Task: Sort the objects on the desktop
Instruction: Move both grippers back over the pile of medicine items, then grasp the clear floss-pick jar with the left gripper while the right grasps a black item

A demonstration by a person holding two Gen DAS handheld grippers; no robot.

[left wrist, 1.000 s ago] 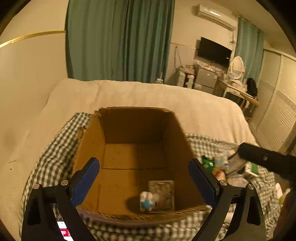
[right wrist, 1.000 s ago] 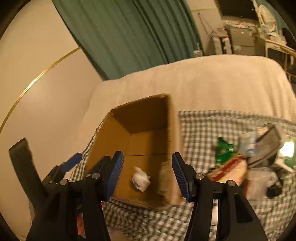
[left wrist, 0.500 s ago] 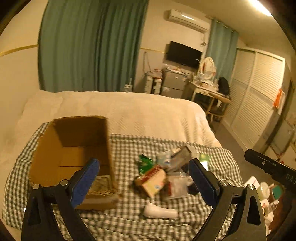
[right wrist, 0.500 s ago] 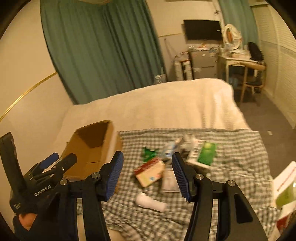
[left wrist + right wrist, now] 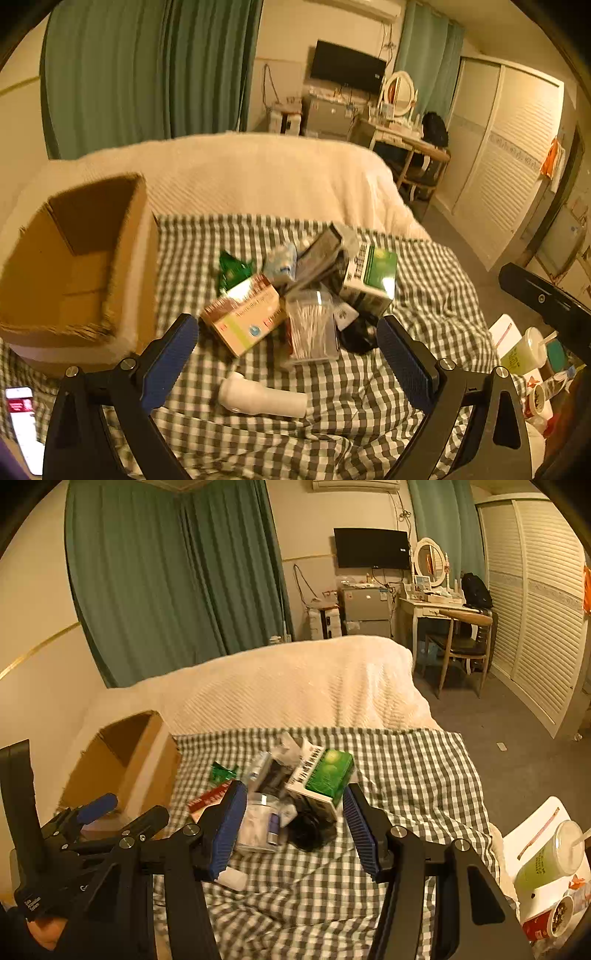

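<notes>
While both grippers hung over the checked cloth [image 5: 369, 417] with nothing between their pads, I judged the step to be the choosing of a fresh item from the pile. The left gripper [image 5: 288, 347] had its jaws spread wide and empty; the right gripper [image 5: 293, 823] had its jaws parted about halfway, also empty, framing the clutter without touching it.

The things to sort lay heaped mid-cloth, just right of the one cardboard box [image 5: 122, 258], which stood open-topped on the cloth's left side. I counted one white cylinder [image 5: 264, 398] lying apart, nearest the left gripper; one red-and-white carton [image 5: 243, 314]; one clear tub of cotton swabs [image 5: 310, 328]; one green-and-white carton [image 5: 373, 273]; one green packet [image 5: 232, 269]; one black lump [image 5: 310, 830], too dark to name. Several smaller packets were tangled behind, and I could not count them surely.

To my mind the next move called for lowering one gripper onto a loose piece, the white cylinder being easiest since it touched nothing else, aligning the jaws across its narrow width, then closing and carrying it to the box.
</notes>
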